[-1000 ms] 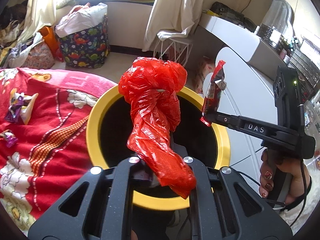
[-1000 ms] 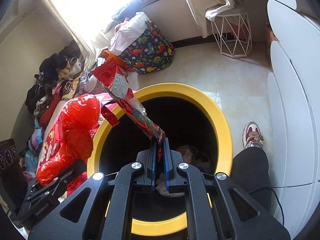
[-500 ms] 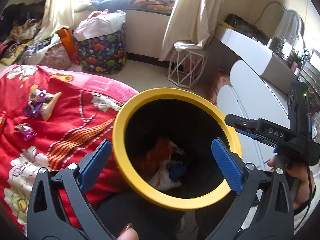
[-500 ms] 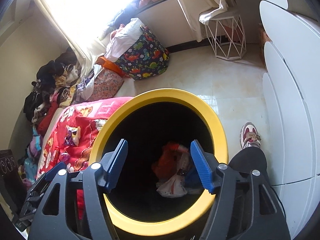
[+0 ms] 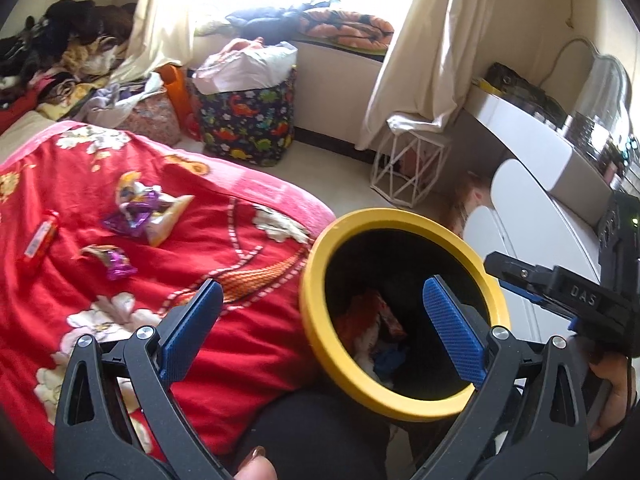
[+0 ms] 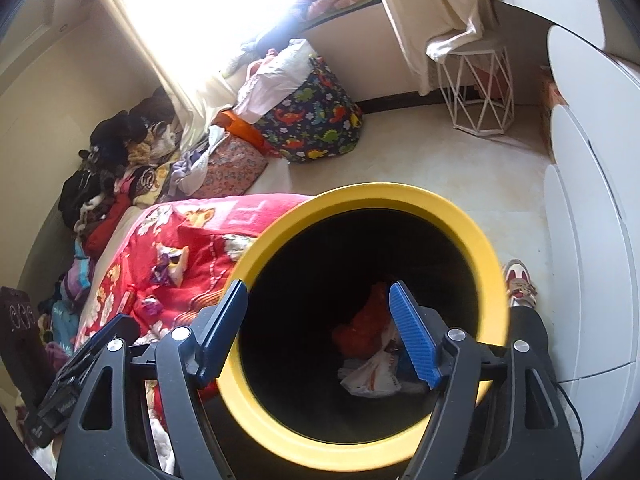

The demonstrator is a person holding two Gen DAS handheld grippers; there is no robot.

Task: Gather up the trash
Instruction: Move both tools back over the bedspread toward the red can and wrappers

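Observation:
A black bin with a yellow rim [image 5: 316,264] [image 6: 492,248] stands beside the bed. Inside lie the red plastic bag [image 6: 360,328] [image 5: 360,316] and white and red wrappers [image 6: 372,376]. My left gripper [image 5: 320,320] is open and empty, over the bin's left rim. My right gripper [image 6: 320,332] is open and empty above the bin mouth; it also shows in the left wrist view [image 5: 520,276]. On the red blanket [image 5: 100,288] lie a purple and yellow wrapper [image 5: 144,212], a small purple wrapper [image 5: 114,264] and a red packet [image 5: 38,244].
A dinosaur-print laundry bag [image 5: 248,124] and a white wire stool [image 5: 408,168] stand by the window wall. White cabinets [image 6: 592,200] are at the right. Clothes are piled at the bed's far end [image 6: 112,168]. A shoe [image 6: 520,284] is beside the bin.
Both grippers opened and dropped the red bag and the red wrapper into the bin. Since then the left gripper has swung left toward the bed, bringing the wrappers on the blanket into view.

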